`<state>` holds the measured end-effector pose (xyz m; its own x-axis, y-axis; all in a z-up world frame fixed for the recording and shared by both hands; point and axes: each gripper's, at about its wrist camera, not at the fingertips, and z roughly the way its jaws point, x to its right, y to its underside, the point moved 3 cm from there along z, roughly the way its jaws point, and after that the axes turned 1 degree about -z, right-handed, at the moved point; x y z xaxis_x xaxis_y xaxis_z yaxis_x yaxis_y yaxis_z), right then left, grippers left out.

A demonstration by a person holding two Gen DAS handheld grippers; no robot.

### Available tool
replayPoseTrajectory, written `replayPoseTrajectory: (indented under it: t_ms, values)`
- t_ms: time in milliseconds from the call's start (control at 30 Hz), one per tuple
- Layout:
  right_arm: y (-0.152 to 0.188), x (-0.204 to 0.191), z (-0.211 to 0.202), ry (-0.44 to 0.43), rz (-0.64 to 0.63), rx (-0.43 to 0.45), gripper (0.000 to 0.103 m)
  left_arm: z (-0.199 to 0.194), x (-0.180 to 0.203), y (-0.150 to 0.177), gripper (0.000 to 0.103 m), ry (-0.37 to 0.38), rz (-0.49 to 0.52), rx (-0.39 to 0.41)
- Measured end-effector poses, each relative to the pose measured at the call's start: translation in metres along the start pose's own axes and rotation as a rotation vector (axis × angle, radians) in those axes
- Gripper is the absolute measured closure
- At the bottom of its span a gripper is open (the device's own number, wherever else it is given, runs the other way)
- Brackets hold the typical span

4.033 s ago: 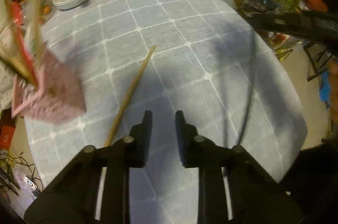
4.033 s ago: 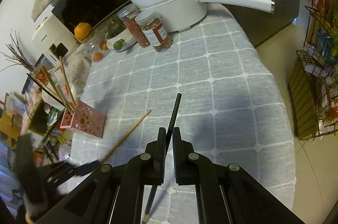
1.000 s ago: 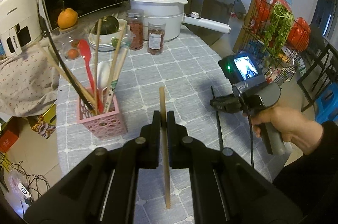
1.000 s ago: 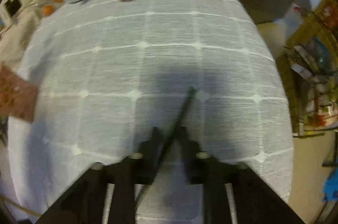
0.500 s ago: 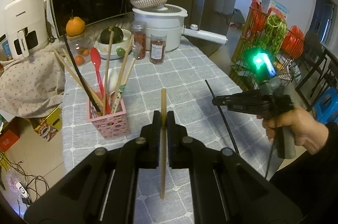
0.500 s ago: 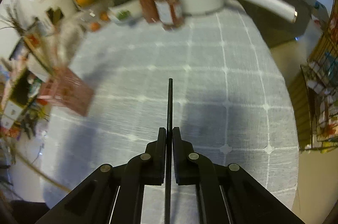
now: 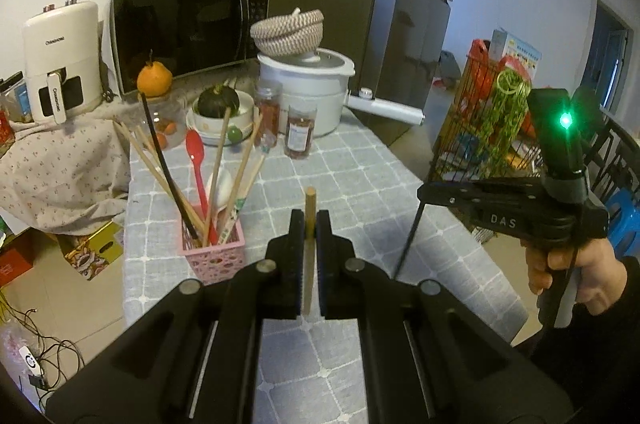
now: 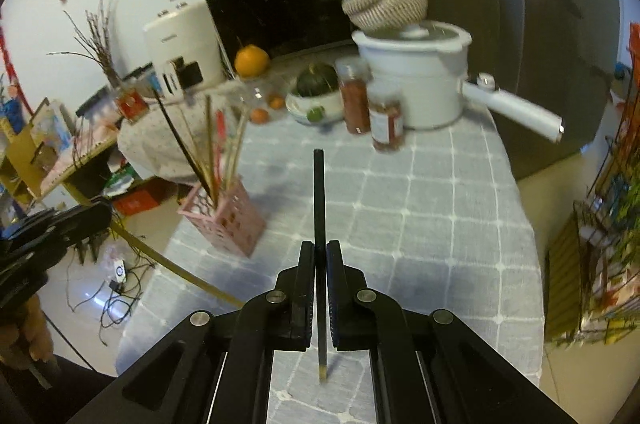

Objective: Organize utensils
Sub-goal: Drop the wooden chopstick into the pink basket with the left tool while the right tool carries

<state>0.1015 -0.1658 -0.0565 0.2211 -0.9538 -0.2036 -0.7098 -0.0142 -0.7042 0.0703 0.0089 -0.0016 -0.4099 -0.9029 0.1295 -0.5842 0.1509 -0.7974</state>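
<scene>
My left gripper [image 7: 308, 220] is shut on a wooden chopstick [image 7: 309, 202] and holds it raised above the grey checked tablecloth [image 7: 360, 176]. My right gripper [image 8: 319, 252] is shut on a black chopstick [image 8: 318, 192], also lifted off the table; it shows in the left wrist view [image 7: 424, 192] at right, with the black chopstick [image 7: 408, 244] hanging down. A pink perforated utensil holder [image 7: 214, 252] stands at the table's left edge with several chopsticks, a red spoon [image 7: 196, 152] and a white spoon. The holder [image 8: 224, 220] is left of my right gripper.
At the table's far end stand a white pot [image 7: 308, 88] with a long handle, two spice jars [image 7: 300, 136], a bowl with a squash [image 7: 220, 104], a microwave [image 7: 188, 32] and an air fryer [image 7: 60, 60]. A wire rack [image 7: 488, 112] stands on the right.
Both grippers have lifted and tilted up with their chopsticks. The right one has swung toward the pink holder; four seconds ago the wooden chopstick lay on the cloth and my left gripper was open.
</scene>
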Motion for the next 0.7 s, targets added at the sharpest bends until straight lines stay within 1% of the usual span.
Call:
replayPoseTrajectory:
  t_ms: [133,300,500,567,633,700]
  values:
    - [-0.012,-0.009,-0.009,-0.024,-0.01,0.042,0.097,-0.011,-0.005,-0.011,0.097,-0.009,-0.011,0.046]
    - [-0.031,-0.023,-0.016,-0.049,-0.03,0.082,0.097,-0.028,-0.024,-0.03,0.097,-0.044,-0.061,0.137]
    - [-0.049,-0.046,-0.021,-0.057,-0.102,0.09,0.097,-0.045,-0.046,-0.047,0.097,-0.087,-0.116,0.226]
    - [-0.053,-0.053,-0.022,-0.067,-0.118,0.091,0.097,-0.051,-0.049,-0.051,0.097,-0.102,-0.121,0.255]
    - [-0.055,-0.058,-0.022,-0.079,-0.122,0.093,0.097,-0.056,-0.053,-0.054,0.097,-0.132,-0.119,0.294]
    - [-0.057,-0.063,-0.021,-0.091,-0.126,0.098,0.097,-0.055,-0.055,-0.057,0.097,-0.162,-0.111,0.316]
